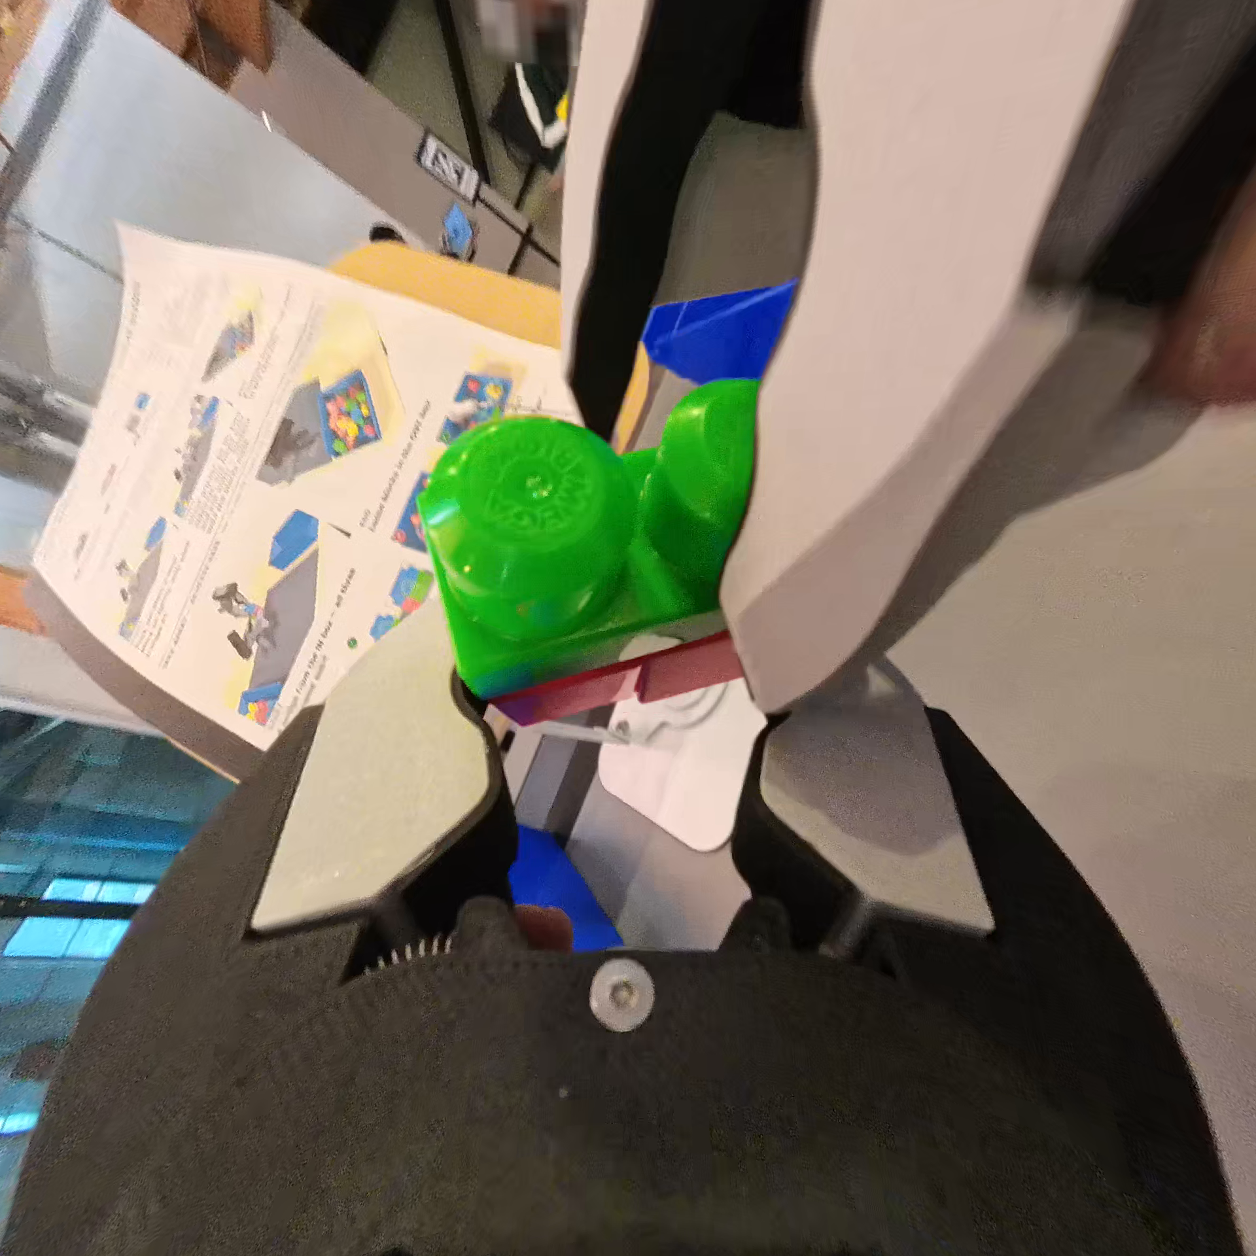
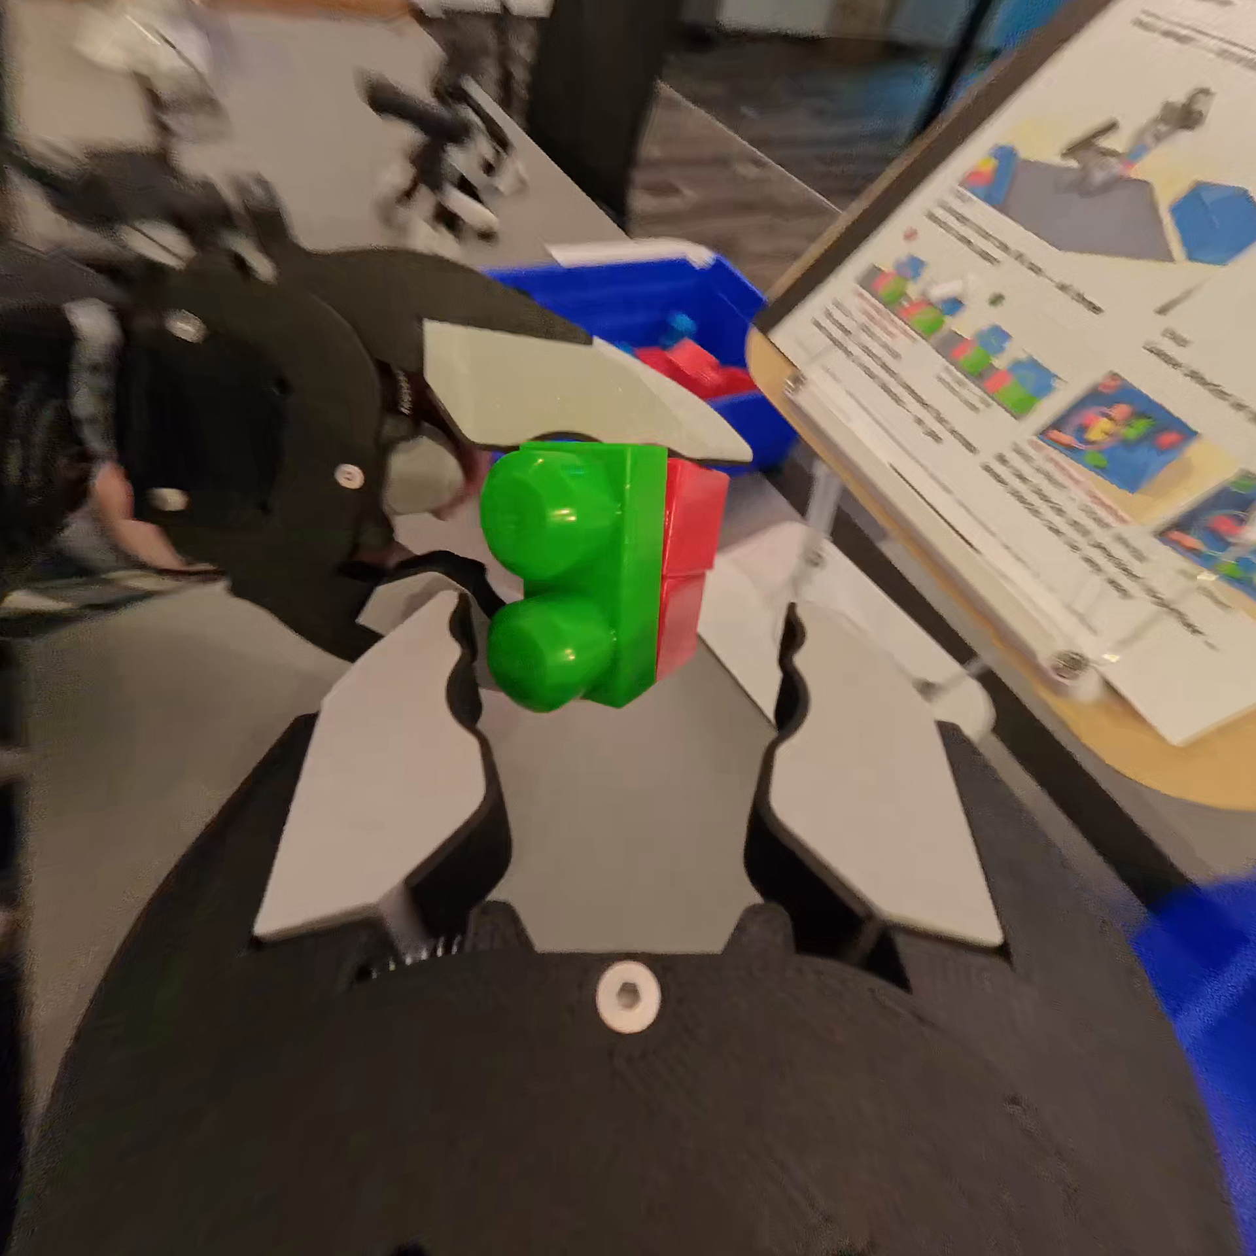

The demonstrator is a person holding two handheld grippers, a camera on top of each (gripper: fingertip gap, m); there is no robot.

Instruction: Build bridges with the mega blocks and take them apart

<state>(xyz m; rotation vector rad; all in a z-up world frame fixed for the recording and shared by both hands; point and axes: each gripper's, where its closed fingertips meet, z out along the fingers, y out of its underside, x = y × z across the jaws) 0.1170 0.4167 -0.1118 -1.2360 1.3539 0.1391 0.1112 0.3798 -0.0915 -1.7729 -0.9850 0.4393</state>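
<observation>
The left hand-held gripper (image 2: 578,537) clamps the green two-stud block (image 2: 598,571), with red blocks (image 2: 690,537) stuck beneath it, held in the air above the grey surface (image 2: 612,849). The right hand-held gripper (image 2: 629,686) stands wide open around the block without pressing it. A blue bin (image 2: 632,299) lies far off.

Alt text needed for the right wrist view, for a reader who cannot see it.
A green block joined to red blocks hangs in the air, clamped end to end by the left hand-held gripper reaching in from the left. The right hand-held gripper is open in front of it, over a grey table with a blue bin and an instruction sheet.
</observation>
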